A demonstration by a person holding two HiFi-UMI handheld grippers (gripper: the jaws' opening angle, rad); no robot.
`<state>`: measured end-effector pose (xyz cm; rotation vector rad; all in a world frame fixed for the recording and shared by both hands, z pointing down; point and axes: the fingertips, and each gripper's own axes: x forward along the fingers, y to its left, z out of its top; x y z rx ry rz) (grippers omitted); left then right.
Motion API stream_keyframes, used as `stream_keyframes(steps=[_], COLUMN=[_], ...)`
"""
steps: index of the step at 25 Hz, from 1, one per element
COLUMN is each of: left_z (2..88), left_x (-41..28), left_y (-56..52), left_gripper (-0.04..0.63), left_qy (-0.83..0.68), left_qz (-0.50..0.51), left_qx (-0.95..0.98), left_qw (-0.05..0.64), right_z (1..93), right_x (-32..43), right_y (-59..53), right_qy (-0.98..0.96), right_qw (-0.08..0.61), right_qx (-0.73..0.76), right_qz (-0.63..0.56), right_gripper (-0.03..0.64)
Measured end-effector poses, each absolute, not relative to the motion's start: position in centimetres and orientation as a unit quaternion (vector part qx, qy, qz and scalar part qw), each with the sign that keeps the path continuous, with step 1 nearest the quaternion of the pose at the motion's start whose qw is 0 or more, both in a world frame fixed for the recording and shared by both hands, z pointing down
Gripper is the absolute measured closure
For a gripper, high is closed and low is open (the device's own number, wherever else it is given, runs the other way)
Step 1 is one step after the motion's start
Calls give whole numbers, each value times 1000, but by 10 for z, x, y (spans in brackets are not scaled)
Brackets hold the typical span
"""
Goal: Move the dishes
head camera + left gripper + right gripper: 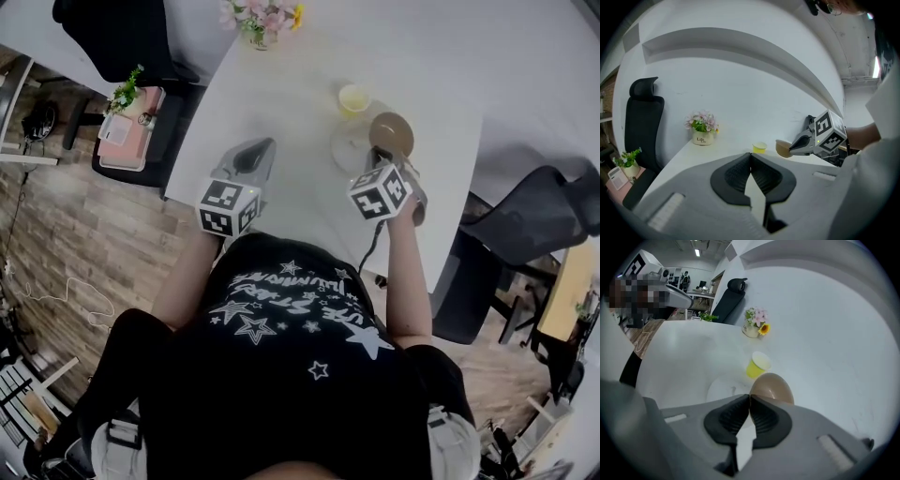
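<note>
My right gripper (382, 153) is shut on the rim of a brown bowl (392, 131), holding it tilted just above the white table (281, 94). In the right gripper view the brown bowl (772, 387) juts out past the closed pads of the right gripper (749, 396). A white plate (347, 145) lies on the table under the bowl, and a small yellow cup (352, 98) stands just beyond it. My left gripper (257, 148) hovers over the table's left part, shut with nothing in it (750, 154). From there the bowl (782, 148) shows in the right gripper (791, 150).
A vase of pink flowers (262, 21) stands at the table's far edge. Black office chairs sit to the right (525, 225) and far left (642, 117). A low stand with a potted plant (127, 94) and a pink item is left of the table.
</note>
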<state>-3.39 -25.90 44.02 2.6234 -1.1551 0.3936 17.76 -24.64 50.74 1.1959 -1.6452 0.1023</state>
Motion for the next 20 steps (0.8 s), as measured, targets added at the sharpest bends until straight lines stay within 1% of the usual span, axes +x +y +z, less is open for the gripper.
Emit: stream_keyframes(steps=[10, 20], left_z=[446, 459], left_x=[-4, 13], left_y=[-289, -306], left_gripper=[584, 586], left_qy=[-368, -356], left_qz=[137, 154], left_qx=[911, 911], left_qw=[127, 138], right_z=[516, 539], right_x=[228, 249], right_y=[-275, -297], right_qy=[-657, -650], right_qw=[537, 547], right_qx=[525, 520], right_qz=[66, 83], right_gripper=[601, 601])
